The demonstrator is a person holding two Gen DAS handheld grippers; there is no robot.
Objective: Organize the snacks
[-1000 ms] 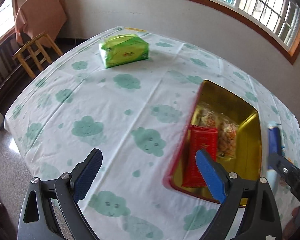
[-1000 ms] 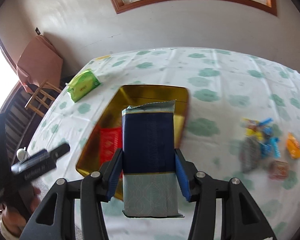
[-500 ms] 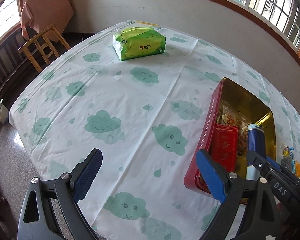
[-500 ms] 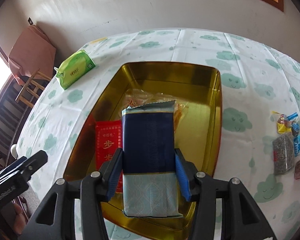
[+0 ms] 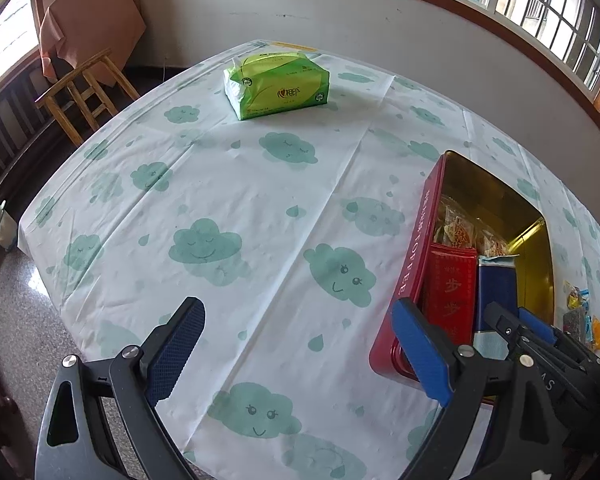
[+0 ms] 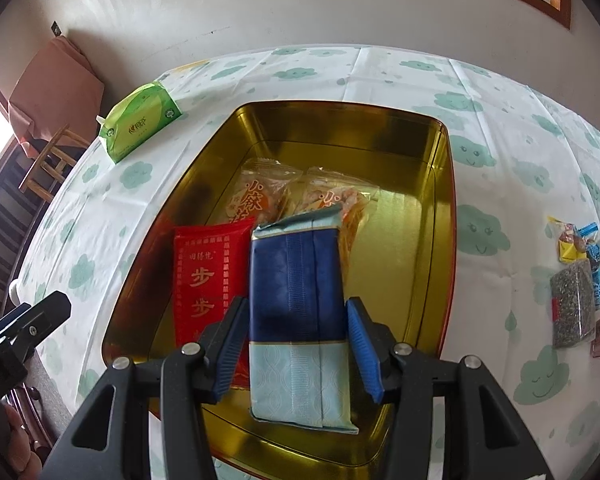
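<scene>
My left gripper (image 5: 296, 354) hangs wide and empty above the tablecloth (image 5: 260, 184), just left of the red tin (image 6: 440, 216). Inside the tin lie a red packet (image 6: 204, 276) and two clear snack bags (image 6: 260, 196); my right gripper (image 6: 296, 344) clamps a blue packet (image 6: 296, 280) down in there, not yet released. Near the tabletop's right edge, small loose snacks (image 6: 580, 288) await packing.

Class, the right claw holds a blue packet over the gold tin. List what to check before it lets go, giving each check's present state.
1. Right claw grips the blue packet: ok.
2. Packet is within the tin walls: ok.
3. Packet clears the red packet: ok, beside it.
4. Packet's far end rests on the tin floor: cannot tell.
5. Left claw is open, outside the tin: ok.
</scene>
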